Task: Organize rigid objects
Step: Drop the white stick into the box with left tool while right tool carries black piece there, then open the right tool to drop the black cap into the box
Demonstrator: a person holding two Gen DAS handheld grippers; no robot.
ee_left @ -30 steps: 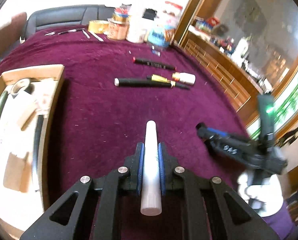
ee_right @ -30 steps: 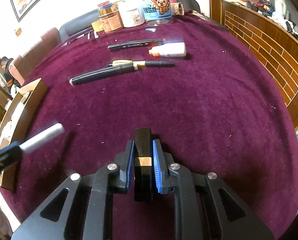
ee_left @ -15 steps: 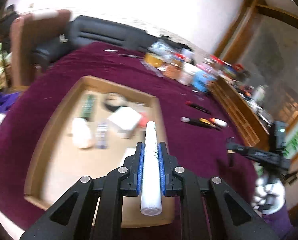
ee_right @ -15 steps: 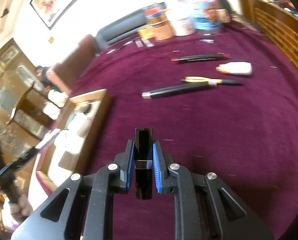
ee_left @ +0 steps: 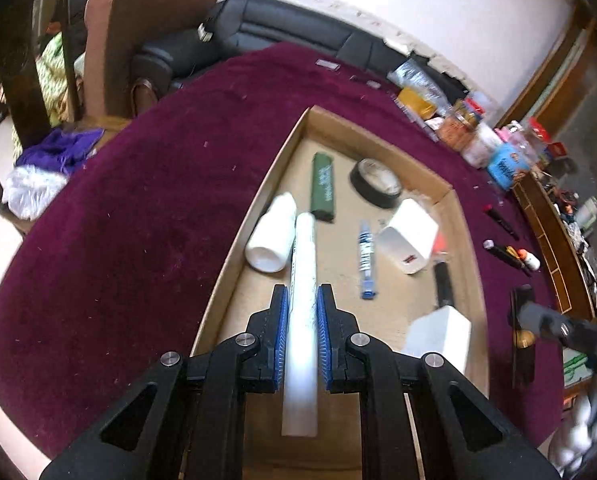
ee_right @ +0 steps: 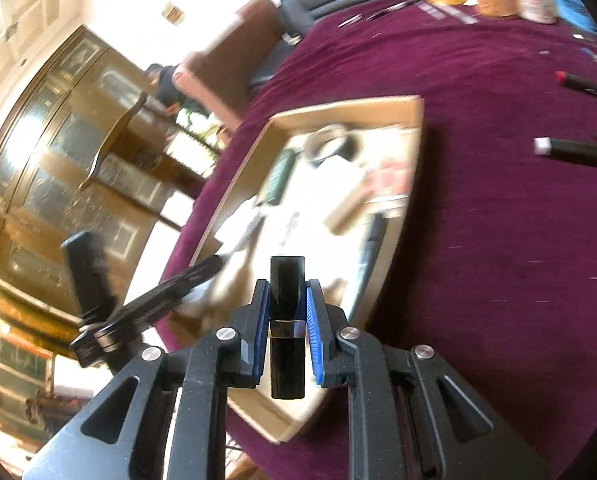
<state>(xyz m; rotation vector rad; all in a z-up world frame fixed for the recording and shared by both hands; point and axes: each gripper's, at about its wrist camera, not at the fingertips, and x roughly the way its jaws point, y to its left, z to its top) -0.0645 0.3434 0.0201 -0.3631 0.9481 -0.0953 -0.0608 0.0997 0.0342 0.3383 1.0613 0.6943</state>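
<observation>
My left hand-held gripper [ee_left: 302,320] pinches a smooth white cylindrical tube [ee_left: 303,280] between its ribbed blue pads, the tube lying lengthwise along the fingers above the open cardboard tray [ee_left: 258,196]. My right hand-held gripper [ee_right: 285,312] is clamped on a glossy black rectangular bar with a gold band [ee_right: 286,292], near the tray's near corner. Inside the flat brown tray lie a white plastic bottle [ee_left: 270,236] on its side, a dark green ribbed case [ee_left: 322,188], a black tape roll [ee_left: 376,184], a blue-and-white pen [ee_left: 366,260] and white boxy blocks [ee_left: 408,236]. The tray rests on the tabletop [ee_left: 138,240], covered in plush maroon cloth. Far right on the cloth lie slim black markers [ee_right: 582,152], well apart from the tray.
</observation>
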